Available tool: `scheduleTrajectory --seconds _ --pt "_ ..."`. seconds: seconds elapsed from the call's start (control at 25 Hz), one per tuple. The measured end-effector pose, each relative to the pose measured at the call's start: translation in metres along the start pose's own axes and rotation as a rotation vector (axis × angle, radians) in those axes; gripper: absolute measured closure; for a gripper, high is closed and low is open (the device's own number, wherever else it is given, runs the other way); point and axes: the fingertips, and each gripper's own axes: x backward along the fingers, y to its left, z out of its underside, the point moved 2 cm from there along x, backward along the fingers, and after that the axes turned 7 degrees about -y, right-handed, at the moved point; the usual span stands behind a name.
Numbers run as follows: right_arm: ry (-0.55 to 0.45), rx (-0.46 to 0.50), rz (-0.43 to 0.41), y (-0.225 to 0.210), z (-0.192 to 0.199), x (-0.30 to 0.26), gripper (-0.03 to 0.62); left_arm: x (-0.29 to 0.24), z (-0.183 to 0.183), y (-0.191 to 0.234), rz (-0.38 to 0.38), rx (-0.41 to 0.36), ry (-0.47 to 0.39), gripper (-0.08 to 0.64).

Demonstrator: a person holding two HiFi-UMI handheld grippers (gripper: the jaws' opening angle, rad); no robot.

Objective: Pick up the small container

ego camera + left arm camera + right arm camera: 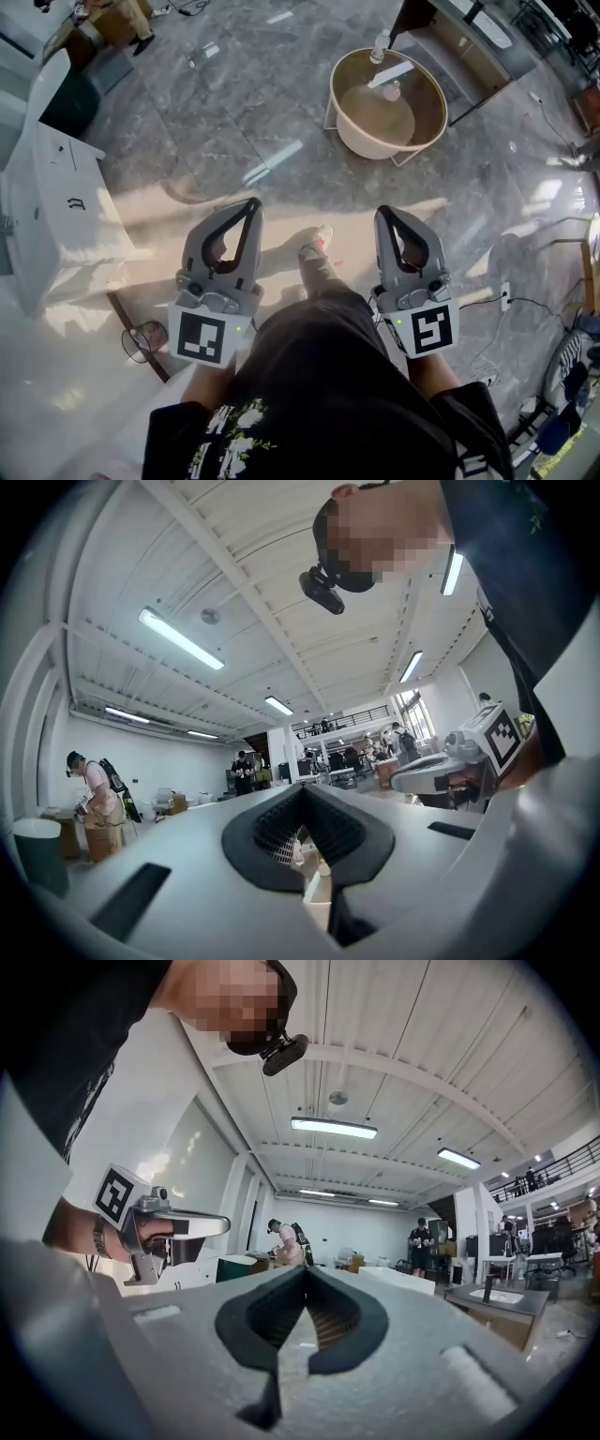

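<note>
A round beige table (349, 131) stands on the floor ahead, at the upper right of the head view. On it are a small pale container (392, 91), a clear bottle (379, 44) and a flat white item (391, 75). My left gripper (251, 204) and right gripper (384, 214) are held side by side in front of my body, well short of the table. Both are shut, tips touching, with nothing between them. The left gripper view (302, 789) and the right gripper view (306, 1269) point up at the ceiling and across the hall, and the table is not in either.
A white cabinet (56, 206) stands at the left, and a power strip with cables (504, 295) lies at the right. My shoe (316, 242) is on the marble floor between the grippers. Several people stand far off in the hall (286, 1241).
</note>
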Motion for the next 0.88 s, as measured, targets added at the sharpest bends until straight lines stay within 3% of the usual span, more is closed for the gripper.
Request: scheduleTrajectory --seconds 0.2,0.6,0.88 --pt "-0.001 -0.024 -0.005 -0.026 0.006 -0.043 0.597 -0.042 0.006 0.030 -0.005 -0.006 0.000 0.546" --pt "-0.022 -0.025 0.075 -0.131 0.022 -0.104 0.597 -0.169 0.012 0.060 0.086 -0.050 -0.007 0.546" --pt "0.003 -0.012 0.127 -0.181 0.050 -0.127 0.597 -0.232 0.041 0.066 0.145 -0.026 -0.011 0.546"
